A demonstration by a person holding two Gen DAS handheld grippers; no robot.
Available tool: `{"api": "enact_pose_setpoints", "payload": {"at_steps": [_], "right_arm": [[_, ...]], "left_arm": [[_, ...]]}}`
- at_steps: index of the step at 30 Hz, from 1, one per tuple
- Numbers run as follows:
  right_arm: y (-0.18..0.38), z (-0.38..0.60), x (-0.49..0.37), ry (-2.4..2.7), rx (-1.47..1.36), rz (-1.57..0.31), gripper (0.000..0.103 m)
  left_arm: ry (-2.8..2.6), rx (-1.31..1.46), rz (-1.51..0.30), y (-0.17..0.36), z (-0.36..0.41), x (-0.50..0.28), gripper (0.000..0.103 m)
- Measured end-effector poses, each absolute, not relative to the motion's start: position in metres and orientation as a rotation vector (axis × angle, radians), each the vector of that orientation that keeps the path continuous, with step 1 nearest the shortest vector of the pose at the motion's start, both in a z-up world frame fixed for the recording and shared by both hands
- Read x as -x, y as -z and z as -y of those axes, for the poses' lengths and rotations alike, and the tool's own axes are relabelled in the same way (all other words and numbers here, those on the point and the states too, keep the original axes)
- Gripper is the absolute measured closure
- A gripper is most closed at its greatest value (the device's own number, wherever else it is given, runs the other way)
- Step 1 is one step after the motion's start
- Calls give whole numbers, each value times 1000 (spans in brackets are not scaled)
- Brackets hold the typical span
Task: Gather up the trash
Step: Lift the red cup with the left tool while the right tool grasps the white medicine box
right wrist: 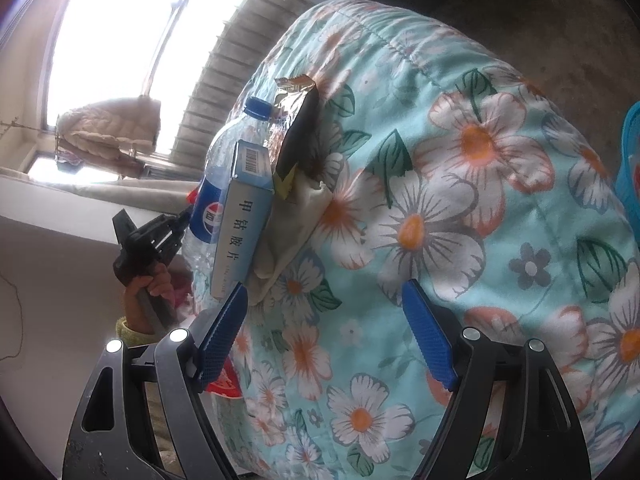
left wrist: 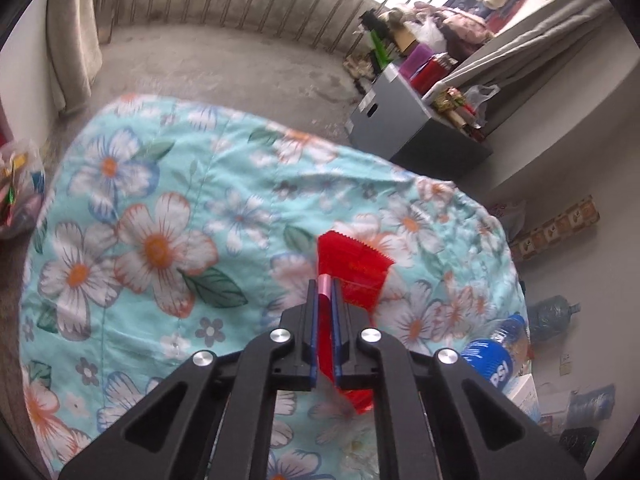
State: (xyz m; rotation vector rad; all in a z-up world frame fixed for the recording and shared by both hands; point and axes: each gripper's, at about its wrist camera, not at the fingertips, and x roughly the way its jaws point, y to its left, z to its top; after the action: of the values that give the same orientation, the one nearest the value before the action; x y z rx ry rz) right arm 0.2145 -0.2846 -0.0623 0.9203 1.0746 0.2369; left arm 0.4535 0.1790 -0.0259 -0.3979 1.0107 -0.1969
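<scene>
The left hand-held gripper (left wrist: 325, 292) is clamping a red plastic wrapper (left wrist: 352, 266) between its blue pads, jaws pressed together on it, with the serrated end of the wrapper fanning out past the fingertips and a crumpled part hanging below the jaws. It is hovering over a surface draped in a turquoise floral quilt (left wrist: 168, 200); whether that is a bed or a table underneath cannot be told. At the right edge of the quilt in the left wrist view, a Pepsi bottle (left wrist: 494, 354) with a blue label is lying on its side, with a white box partly showing just beside it.

The right hand-held gripper (right wrist: 326, 328) is standing with its jaws wide apart and nothing between the blue pads, pointing down at the floral quilt (right wrist: 440, 160). Ahead of it, a cluster of trash is lying together on the quilt: the clear Pepsi bottle (right wrist: 216, 184) with its blue cap, a light blue medicine box (right wrist: 242, 224) printed with Chinese characters touching it, a dark foil snack wrapper (right wrist: 298, 128) leaning against the box, and a crumpled white tissue (right wrist: 296, 220) just below the wrapper. Beyond the bottle, a hand (right wrist: 150, 284) in a yellow cuff is gripping the handle of the other tool. A blue basket rim (right wrist: 630, 168) is showing at the right edge.
</scene>
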Motion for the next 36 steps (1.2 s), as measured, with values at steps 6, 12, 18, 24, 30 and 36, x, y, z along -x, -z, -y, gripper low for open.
{"api": "enact_pose_setpoints", "payload": {"at_steps": [6,12,18,24,30,36], "right_arm": [[62,289,-217,-306,-1009,-1044,34],[67,285,-229,-319,-1065,-1043,45],[43,281,-229,-366,-1088,-966,48],[49,261,-249,-426,-1150,-967,45],[64,240,-271,-441,-1179,-1029,45],[73,233,-277,-375,-1146,-1057,73]], "left_arm": [[202,275,-847,-22,-166,-428,101],[228,230,-690,-72,-164,-389,101],[292,217,-567,-112,-156,-336,101],[370,236,-492,-125,-133,-291,101],[378,261,-478,-118,-119,-258,101],[398,367,-521,-98,-114,-228,101]]}}
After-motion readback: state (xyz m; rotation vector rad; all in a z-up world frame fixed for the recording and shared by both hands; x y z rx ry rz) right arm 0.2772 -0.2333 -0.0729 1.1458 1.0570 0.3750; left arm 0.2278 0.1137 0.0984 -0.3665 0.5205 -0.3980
